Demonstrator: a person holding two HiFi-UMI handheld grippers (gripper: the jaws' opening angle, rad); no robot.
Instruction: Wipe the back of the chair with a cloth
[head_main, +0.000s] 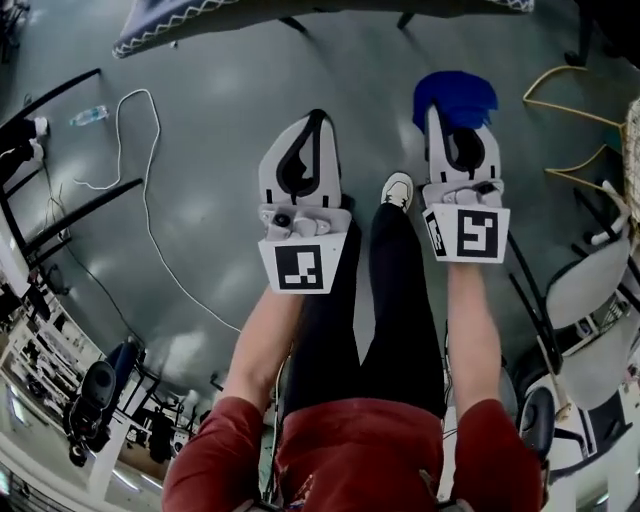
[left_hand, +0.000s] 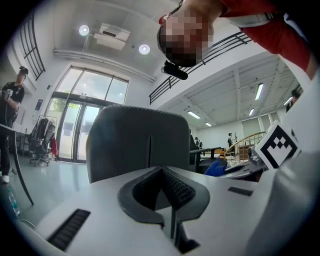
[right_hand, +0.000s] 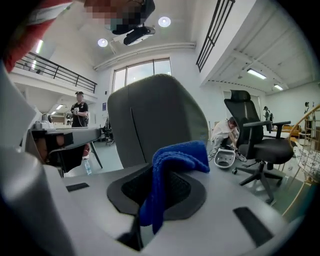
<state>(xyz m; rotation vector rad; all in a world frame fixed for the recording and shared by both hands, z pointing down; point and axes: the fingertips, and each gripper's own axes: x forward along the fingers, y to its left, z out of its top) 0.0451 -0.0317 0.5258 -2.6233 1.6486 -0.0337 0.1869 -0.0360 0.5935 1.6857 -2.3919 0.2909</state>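
Our right gripper (right_hand: 159, 186) is clamped on the blue cloth (right_hand: 179, 156); the left gripper (left_hand: 161, 173) is closed on nothing. The chair back (right_hand: 155, 115) stands just ahead (not yet touched). We should press the cloth flat and wipe in overlapping strokes.

I can read no words, brand names or numbers anywhere here. The only printed signs are the black-and-white square markers on the cubes of my left gripper (head_main: 317, 122) and my right gripper (head_main: 452, 128), and those are block patterns, not lettering. The bottle (head_main: 88, 115) lying on the floor is too small for any label on it to be read.
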